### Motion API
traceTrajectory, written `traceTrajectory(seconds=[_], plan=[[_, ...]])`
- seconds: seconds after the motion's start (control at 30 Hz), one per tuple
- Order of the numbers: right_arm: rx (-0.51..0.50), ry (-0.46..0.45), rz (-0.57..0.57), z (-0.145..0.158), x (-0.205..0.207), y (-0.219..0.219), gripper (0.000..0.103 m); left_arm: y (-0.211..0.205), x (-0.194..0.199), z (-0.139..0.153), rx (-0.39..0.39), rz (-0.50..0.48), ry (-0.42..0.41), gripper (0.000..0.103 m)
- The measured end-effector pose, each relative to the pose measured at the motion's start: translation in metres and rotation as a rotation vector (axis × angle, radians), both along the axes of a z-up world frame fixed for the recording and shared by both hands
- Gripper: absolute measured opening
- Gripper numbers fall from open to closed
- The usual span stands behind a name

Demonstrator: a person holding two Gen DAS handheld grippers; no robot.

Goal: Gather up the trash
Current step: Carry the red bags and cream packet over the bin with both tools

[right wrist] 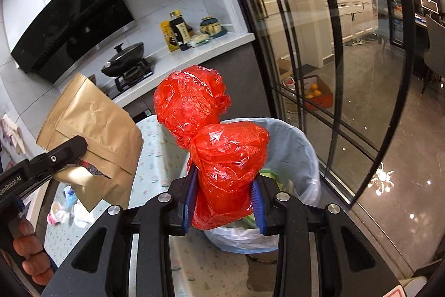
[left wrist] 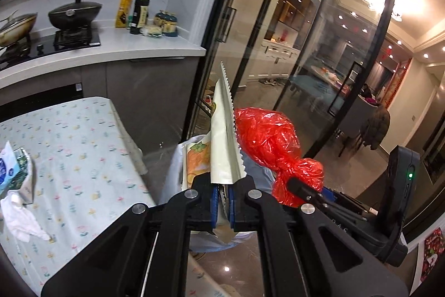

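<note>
two views follow. left wrist: my left hand-held gripper [left wrist: 223, 199] is clamped on a brown pouch [left wrist: 224, 141], raised beside the floral surface [left wrist: 83, 146]. right wrist: my right hand-held gripper [right wrist: 222, 206] is closed around a red plastic bag [right wrist: 217, 146], directly above the lined trash bin [right wrist: 303, 157].

left gripper [left wrist: 222, 202]: jaws nearly together, blue pads clamped on a thin pouch [left wrist: 225, 135] standing up between them | right gripper [right wrist: 222, 202]: jaws partway apart, blue pads pressing both sides of a red bag [right wrist: 222, 157] | hand [right wrist: 29, 252]: fingers wrapped round the left gripper's handle
</note>
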State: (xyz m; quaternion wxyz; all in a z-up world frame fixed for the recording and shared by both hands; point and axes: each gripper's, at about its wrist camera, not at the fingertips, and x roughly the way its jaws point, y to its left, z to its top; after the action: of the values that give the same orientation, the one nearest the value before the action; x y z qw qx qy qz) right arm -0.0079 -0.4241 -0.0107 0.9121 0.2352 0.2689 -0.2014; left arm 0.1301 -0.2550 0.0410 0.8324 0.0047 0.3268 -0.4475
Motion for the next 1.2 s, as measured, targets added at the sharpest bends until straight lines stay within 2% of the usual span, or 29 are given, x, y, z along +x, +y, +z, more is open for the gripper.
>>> traceTrajectory(seconds=[0.4,0.8,0.83,0.9,0.97,1.03,1.2], plan=[[0.044,0.051,-0.041,-0.032,0.003,-0.037,0.033,-0.064,0.006,-0.035,0.052,-0.052,0.046,0.005],[0.074,0.088,-0.034,-0.052,0.024,-0.047,0.034,-0.078,0.023,-0.060,0.091,-0.043,0.077,0.008],[0.073,0.092,-0.027,-0.053,0.027,-0.046,0.035,-0.079,0.024,-0.062,0.087,-0.047,0.082,0.010],[0.069,0.098,-0.026,-0.055,0.031,-0.043,0.037,-0.079,0.028,-0.064,0.083,-0.048,0.105,0.024],[0.082,0.097,-0.022,-0.058,0.033,-0.042,0.042,-0.076,0.032,-0.066,0.061,-0.034,0.121,0.045],[0.092,0.088,-0.019,-0.059,0.035,-0.041,0.049,-0.073,0.034,-0.066,0.040,-0.021,0.128,0.051],[0.086,0.076,-0.028,-0.057,0.035,-0.037,0.054,-0.066,0.042,-0.066,0.034,0.003,0.136,0.051]])
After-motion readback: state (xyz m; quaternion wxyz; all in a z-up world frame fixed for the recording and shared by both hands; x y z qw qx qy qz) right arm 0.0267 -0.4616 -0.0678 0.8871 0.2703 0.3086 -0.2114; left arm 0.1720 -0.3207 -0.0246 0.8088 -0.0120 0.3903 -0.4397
